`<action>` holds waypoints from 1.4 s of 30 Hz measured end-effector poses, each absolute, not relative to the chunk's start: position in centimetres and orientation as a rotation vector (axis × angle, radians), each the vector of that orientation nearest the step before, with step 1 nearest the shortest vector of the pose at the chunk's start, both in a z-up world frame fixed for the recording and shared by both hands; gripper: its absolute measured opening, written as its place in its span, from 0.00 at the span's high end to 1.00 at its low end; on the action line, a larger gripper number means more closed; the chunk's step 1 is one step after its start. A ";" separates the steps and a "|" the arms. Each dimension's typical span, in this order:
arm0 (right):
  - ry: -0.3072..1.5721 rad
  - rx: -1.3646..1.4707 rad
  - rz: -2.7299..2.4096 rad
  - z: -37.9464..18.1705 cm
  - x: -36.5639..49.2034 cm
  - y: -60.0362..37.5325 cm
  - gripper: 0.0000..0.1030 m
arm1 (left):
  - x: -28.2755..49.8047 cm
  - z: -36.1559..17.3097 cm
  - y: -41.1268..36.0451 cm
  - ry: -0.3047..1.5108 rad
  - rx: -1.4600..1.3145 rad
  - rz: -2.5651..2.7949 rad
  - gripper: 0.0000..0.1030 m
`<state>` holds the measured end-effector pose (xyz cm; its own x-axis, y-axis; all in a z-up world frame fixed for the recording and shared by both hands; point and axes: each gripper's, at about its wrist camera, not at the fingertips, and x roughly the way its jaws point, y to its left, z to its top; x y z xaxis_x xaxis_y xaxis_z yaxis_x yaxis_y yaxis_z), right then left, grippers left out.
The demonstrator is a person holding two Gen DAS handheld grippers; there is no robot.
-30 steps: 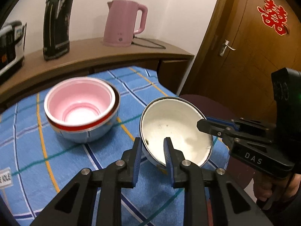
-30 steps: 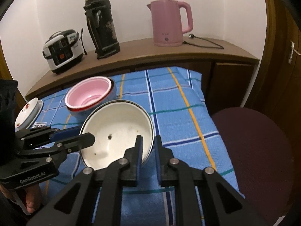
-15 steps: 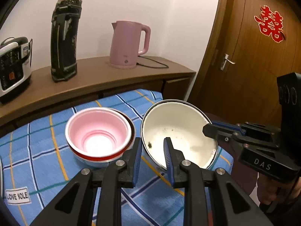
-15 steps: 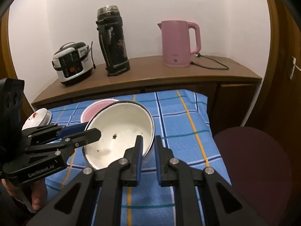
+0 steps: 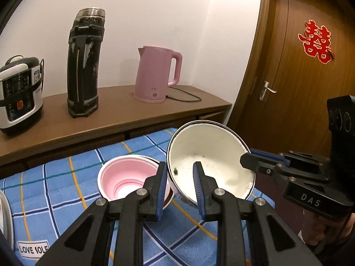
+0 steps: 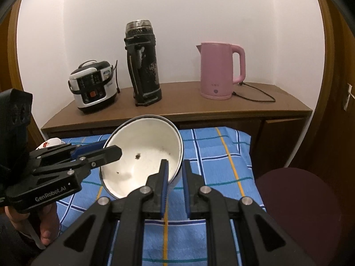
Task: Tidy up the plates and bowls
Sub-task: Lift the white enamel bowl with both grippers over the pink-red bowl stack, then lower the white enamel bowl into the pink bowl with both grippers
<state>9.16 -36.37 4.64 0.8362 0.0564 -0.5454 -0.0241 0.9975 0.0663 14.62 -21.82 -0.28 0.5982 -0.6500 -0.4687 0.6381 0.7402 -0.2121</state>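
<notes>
Left gripper [image 5: 179,180] is clamped on the near-left rim of the white bowl [image 5: 210,155], one finger inside, one outside. Right gripper [image 6: 175,173] pinches the opposite rim the same way, wall between the blue pads. So both hold the bowl, one per side, w/ the bowl in the air above the blue checked cloth [image 6: 221,150], tipped so its open mouth faces back toward the cameras.

Key relation: the pink bowl [image 5: 128,177], nested in a darker-rimmed bowl, sits on the cloth just left of and below the white bowl in the left view. It is closer to the left gripper's side; in the right view it's hidden behind the white bowl. Judgement: if the white bowl is to be stacked w/ the others, it needs to travel left and down, and be levelled first, since it's tilted now.

Both grippers point fwd toward the wooden shelf [image 6: 177,106] w/ the pink kettle [image 6: 219,71], black flask [image 6: 144,64] and rice cooker [image 6: 93,86]. A patterned plate [image 6: 50,143] peeks out far left, behind the left gripper body.
</notes>
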 end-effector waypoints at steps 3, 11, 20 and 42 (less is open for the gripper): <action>0.566 0.054 0.041 5.2 9.3 -36.2 0.88 | 14.8 0.3 -21.6 0.529 -0.023 -0.753 0.75; 0.539 0.059 0.058 6.3 11.2 -35.0 0.88 | 17.0 0.9 -20.3 0.496 -0.044 -0.752 0.75; 0.552 0.045 0.077 6.0 13.9 -33.7 0.88 | 19.1 0.0 -18.6 0.511 -0.107 -0.723 0.75; 0.621 0.026 0.085 3.2 17.5 -32.0 0.88 | 22.1 -3.5 -17.2 0.593 -0.170 -0.662 0.75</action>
<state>17.50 -32.01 3.20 0.8101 0.0871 -0.5798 -0.0717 0.9962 0.0495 22.10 -17.17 -3.55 0.6314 -0.6222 -0.4629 0.5283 0.7821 -0.3305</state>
